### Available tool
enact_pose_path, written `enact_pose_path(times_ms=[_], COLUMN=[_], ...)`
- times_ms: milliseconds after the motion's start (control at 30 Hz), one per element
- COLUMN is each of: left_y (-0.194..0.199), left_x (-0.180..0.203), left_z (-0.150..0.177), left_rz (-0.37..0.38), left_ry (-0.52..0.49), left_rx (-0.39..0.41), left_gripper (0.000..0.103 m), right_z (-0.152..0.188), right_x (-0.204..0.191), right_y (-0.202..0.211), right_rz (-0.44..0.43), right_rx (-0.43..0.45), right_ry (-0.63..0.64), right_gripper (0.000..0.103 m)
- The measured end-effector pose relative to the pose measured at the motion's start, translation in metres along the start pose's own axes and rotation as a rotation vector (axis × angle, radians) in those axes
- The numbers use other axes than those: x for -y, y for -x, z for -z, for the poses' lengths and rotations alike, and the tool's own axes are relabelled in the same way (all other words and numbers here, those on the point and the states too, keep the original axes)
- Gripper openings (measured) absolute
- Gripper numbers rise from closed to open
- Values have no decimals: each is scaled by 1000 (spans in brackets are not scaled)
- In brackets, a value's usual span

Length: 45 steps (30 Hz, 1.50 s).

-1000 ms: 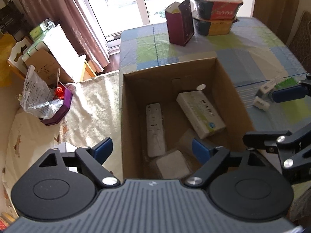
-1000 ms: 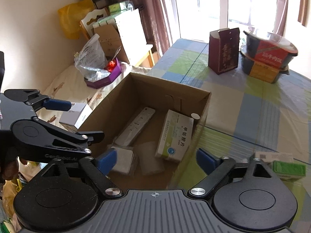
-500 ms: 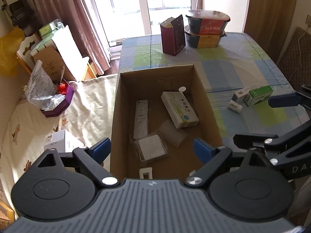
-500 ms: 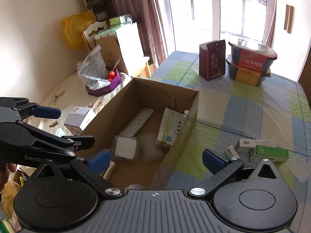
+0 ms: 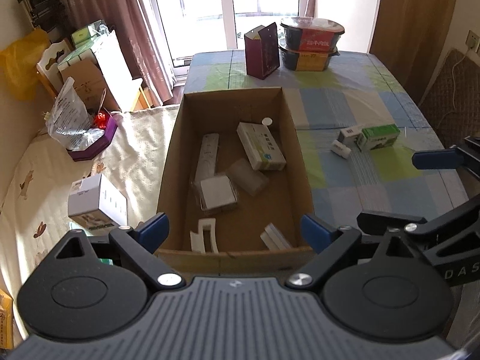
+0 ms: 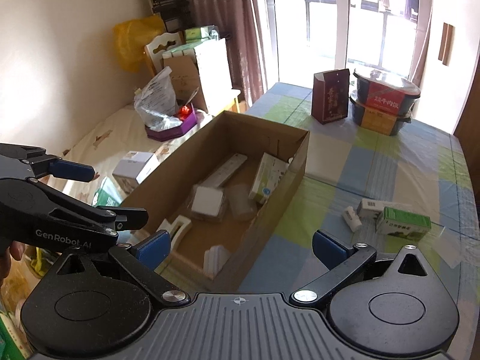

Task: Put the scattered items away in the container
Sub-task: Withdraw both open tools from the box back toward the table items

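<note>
An open cardboard box [image 5: 171,162] [image 6: 297,162] sits on the checked tablecloth. Inside lie a white remote [image 5: 207,157], a white and green medicine box [image 5: 260,145], a white square pack [image 5: 217,192] and several small white pieces. On the cloth to the right rest a green carton [image 5: 380,136] [image 6: 403,221], a white barcoded box [image 5: 349,133] [image 6: 375,207] and a small white piece [image 5: 340,149] [image 6: 351,222]. My left gripper [image 5: 235,231] hangs open and empty over the box's near end. My right gripper [image 6: 240,244] is open and empty above the box's near right corner.
A maroon carton [image 5: 263,51] and two stacked food bowls [image 5: 310,43] stand at the table's far end. Left of the box, on the cream bedcover, are a white box [image 5: 96,202], a purple tray with a plastic bag [image 5: 84,138] and stacked cartons [image 5: 90,72]. A hand [image 6: 9,255] holds the left gripper.
Both grippers have pulled back and up from the box, so the whole box and its near-end items now show. Both stay open and empty.
</note>
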<state>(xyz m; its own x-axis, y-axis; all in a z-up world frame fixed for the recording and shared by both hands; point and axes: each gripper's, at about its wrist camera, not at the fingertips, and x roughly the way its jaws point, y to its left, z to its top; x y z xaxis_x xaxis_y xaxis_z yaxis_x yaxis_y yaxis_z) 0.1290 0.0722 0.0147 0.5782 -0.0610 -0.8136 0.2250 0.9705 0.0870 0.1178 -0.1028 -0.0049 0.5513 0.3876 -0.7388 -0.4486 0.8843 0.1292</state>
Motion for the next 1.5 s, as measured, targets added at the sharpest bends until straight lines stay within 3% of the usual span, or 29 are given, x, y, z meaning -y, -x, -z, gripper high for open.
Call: enact_pose_path(times_ms=[767, 1500], left_y=[21, 4], left_x=[42, 118], left_z=[50, 47], left_rz=[61, 139], left_ry=[26, -68], left_rx=[-39, -23], left_gripper=[93, 93], right_z=[55, 91], right_x=[12, 80], right_y=[44, 73], right_rz=[-14, 143], right_rx=[-41, -59], right_ry=[-10, -109], right_gripper=[103, 103])
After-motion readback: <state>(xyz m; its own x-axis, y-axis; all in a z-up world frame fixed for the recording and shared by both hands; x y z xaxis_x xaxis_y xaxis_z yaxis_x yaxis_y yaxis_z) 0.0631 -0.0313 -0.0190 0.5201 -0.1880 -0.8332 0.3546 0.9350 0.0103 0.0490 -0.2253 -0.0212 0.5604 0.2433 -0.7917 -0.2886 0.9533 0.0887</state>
